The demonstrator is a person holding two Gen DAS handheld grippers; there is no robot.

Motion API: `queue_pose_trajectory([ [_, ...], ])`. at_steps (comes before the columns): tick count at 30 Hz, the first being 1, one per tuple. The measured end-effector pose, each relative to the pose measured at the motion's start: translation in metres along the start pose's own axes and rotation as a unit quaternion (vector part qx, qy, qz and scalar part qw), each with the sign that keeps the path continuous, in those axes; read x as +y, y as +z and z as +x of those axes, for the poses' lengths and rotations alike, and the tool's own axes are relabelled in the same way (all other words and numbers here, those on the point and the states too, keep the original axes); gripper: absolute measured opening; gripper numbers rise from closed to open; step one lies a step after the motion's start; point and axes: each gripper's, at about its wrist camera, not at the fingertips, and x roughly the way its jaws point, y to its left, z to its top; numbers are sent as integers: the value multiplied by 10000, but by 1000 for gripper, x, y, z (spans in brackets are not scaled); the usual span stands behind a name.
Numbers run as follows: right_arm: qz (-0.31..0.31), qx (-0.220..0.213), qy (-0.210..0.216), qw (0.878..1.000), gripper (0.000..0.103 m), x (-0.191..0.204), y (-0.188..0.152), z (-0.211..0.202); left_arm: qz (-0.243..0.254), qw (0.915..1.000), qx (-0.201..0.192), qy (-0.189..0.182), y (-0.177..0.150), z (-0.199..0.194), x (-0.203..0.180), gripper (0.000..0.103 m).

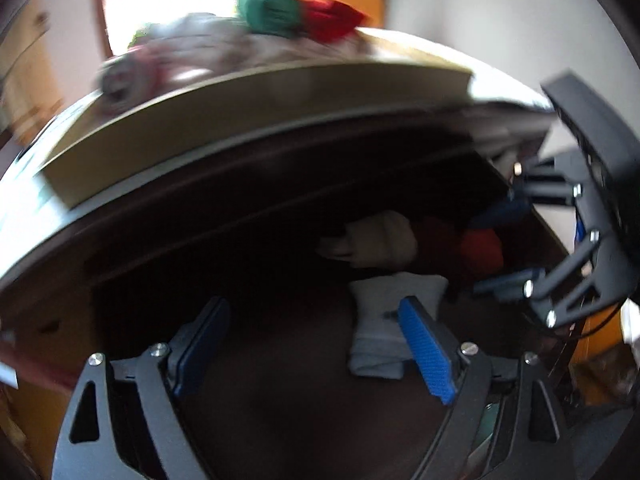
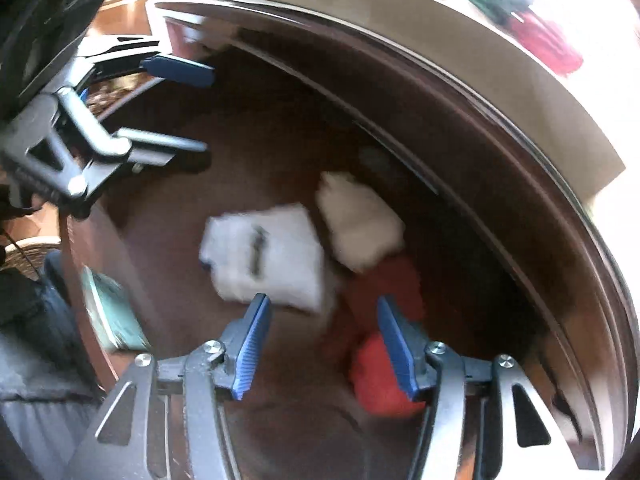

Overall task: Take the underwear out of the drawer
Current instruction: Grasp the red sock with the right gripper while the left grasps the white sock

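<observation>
The dark wooden drawer (image 2: 248, 148) stands open. In it lie a folded white underwear piece (image 2: 264, 256), a cream piece (image 2: 360, 220), a dark red piece (image 2: 384, 292) and a bright red piece (image 2: 380, 376). My right gripper (image 2: 324, 340) is open above the white and red pieces, empty. My left gripper (image 1: 316, 344) is open and empty over the drawer, its right pad (image 1: 424, 352) beside the white piece (image 1: 384, 320). The cream piece (image 1: 376, 244) and a red piece (image 1: 480, 252) lie beyond. The right gripper (image 1: 516, 236) shows at the right of the left wrist view. The left gripper (image 2: 188, 108) shows at upper left of the right wrist view.
On the dresser top (image 1: 248, 120) lies a pile of clothes with a green roll (image 1: 268, 4) and a red one (image 1: 332, 20). A teal item (image 2: 112, 320) sits by the drawer's left wall. Both views are blurred.
</observation>
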Motion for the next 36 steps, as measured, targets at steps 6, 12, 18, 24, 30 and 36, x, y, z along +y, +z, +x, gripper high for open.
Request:
queue_pose_trajectory([
  [6,251,344,-258,9988,58,-23,-23,2,762,9943,723,-176,10,34,-39,87],
  [12,408,397,-261,9980,58,-48,-16,19,1013,9859,1299,-288,17,59,-56,87],
  [18,305,447,-368,9979,58,-54,4,33,1252,9769,1726,-140,19,81,-71,87],
  [24,86,886,-212,9958,58,-40,18,62,1265,9734,1897,-221,26,94,-75,85],
  [30,-91,984,-335,9945,58,-26,7,84,1135,9708,2055,-492,29,104,-70,63],
  [36,-343,1016,-728,9916,58,-5,-2,105,1181,9702,2027,-605,28,103,-76,38],
])
